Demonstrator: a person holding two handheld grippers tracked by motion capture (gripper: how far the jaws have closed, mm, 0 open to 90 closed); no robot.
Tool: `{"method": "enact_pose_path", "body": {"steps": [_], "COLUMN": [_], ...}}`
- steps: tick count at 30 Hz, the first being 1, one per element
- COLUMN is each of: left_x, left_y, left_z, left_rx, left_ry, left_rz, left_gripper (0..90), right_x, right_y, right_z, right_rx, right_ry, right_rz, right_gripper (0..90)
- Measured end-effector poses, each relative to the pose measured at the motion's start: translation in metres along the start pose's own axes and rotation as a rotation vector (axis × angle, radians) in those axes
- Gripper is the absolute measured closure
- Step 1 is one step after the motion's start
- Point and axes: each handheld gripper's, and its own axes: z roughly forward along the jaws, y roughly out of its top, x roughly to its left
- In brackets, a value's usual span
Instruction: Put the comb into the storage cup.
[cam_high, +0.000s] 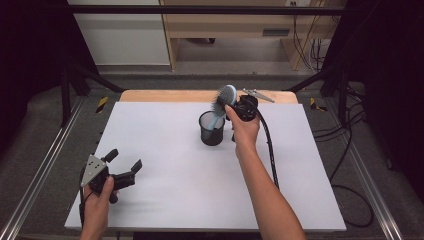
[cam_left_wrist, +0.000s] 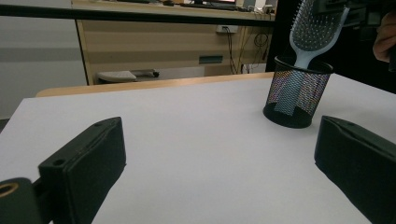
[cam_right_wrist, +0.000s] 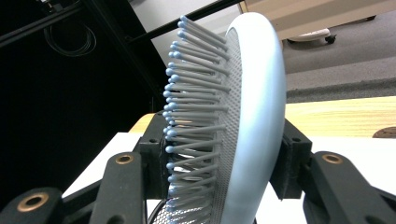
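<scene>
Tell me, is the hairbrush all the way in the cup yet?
Nearly. Done: the hairbrush handle already sits inside the black mesh cup, which stands upright on the white table. In hand: the right gripper is clamped on the brush head, bristles against one jaw. Left, probably: letting go and pulling away. The left gripper waits open, near the table's front left corner.

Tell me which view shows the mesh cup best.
The left gripper view: the mesh cup stands whole and side-on on the white table, the hairbrush handle down inside it. The high view has it smaller, from above, beside the right gripper. The right gripper view gives the brush head close up.
</scene>
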Motion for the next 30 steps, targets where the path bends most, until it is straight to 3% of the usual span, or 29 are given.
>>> {"method": "enact_pose_path", "body": {"steps": [30], "left_x": [-0.001], "left_y": [-0.001], "left_z": [0.001], "left_rx": [0.007], "left_ry": [-0.007], "left_rz": [0.001], "left_gripper": [2.1], "right_x": [-0.012], "right_y": [-0.001], "right_z": [-0.004], "right_rx": [0.001], "right_ry": [-0.001], "right_rz": [0.038], "right_gripper": [47.3]}}
